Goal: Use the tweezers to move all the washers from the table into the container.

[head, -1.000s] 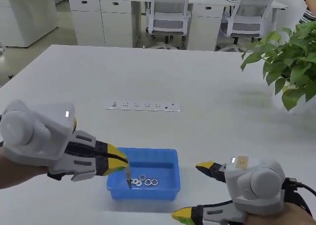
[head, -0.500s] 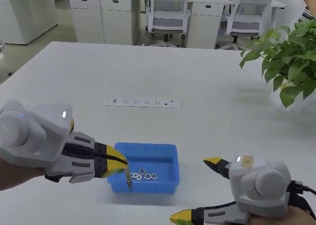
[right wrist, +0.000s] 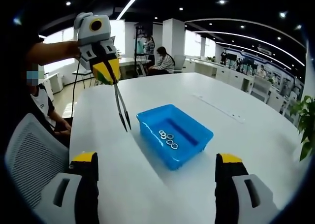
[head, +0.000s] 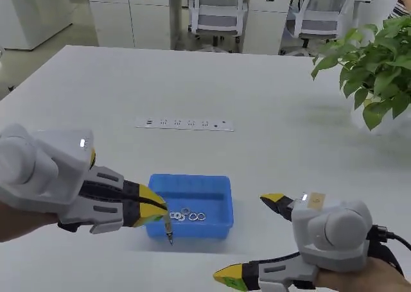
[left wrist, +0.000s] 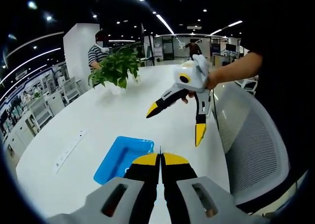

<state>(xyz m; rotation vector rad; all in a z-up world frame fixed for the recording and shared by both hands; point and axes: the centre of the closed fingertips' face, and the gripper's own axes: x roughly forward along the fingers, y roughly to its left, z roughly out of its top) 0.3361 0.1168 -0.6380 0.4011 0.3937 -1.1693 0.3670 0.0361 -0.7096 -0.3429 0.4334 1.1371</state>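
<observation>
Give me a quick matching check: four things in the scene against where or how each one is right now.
Things:
1. washers
2. tweezers
3. right gripper
4. plant

States:
A. jaws wide apart, holding nothing
B. lying inside the blue container
C. off to the right in the head view, away from the work
D. clamped in the left gripper

Pairs: 1-B, 2-D, 3-A, 4-C

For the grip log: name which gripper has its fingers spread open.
The right gripper; the left gripper is shut on the thin metal tweezers.
</observation>
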